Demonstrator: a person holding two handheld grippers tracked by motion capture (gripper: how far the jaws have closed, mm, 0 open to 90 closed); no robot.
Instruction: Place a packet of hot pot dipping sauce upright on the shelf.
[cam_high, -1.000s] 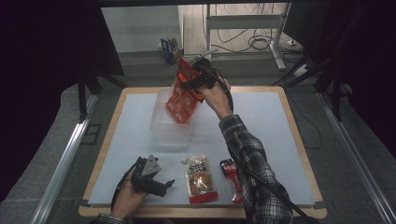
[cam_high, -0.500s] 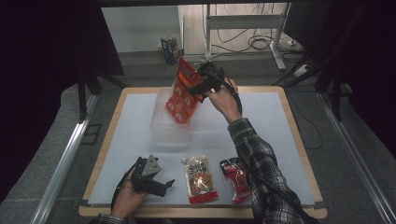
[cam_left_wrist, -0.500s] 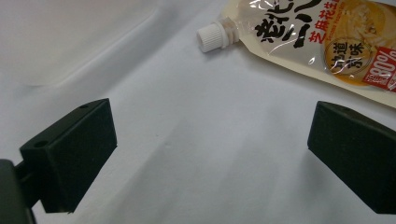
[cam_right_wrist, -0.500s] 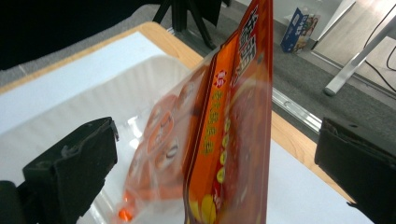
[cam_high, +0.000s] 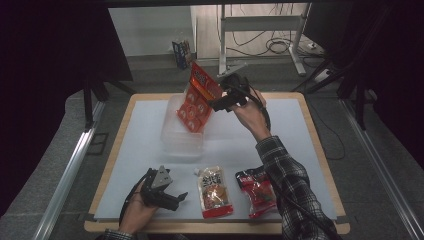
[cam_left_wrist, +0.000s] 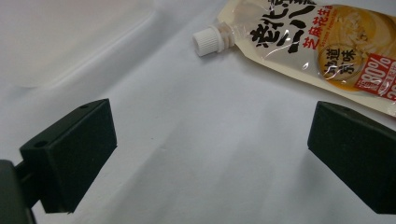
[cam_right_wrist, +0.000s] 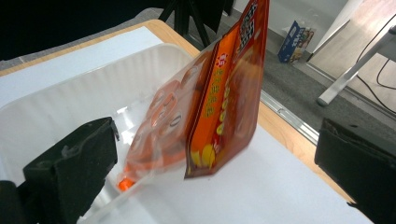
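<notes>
One orange snack bag (cam_high: 196, 98) stands tilted in the one clear plastic tub (cam_high: 172, 137) at the far middle of the worktop (cam_high: 145, 130), its lower end inside the tub and its top leaning over the far rim. In the right tool view the bag (cam_right_wrist: 219, 102) sits between the two black jaws with clear gaps on both sides. The right tool (cam_high: 220, 104) is released; its jaws have just been opening and stand wide, just beside the bag. The left tool (cam_high: 175, 197) rests at the near left edge, also released, nothing between its jaws. Two more pouches lie flat at the near edge: one cream spouted pouch (cam_high: 215, 189) with a white cap (cam_left_wrist: 208, 41), and beside it one dark red packet (cam_high: 257, 191).
</notes>
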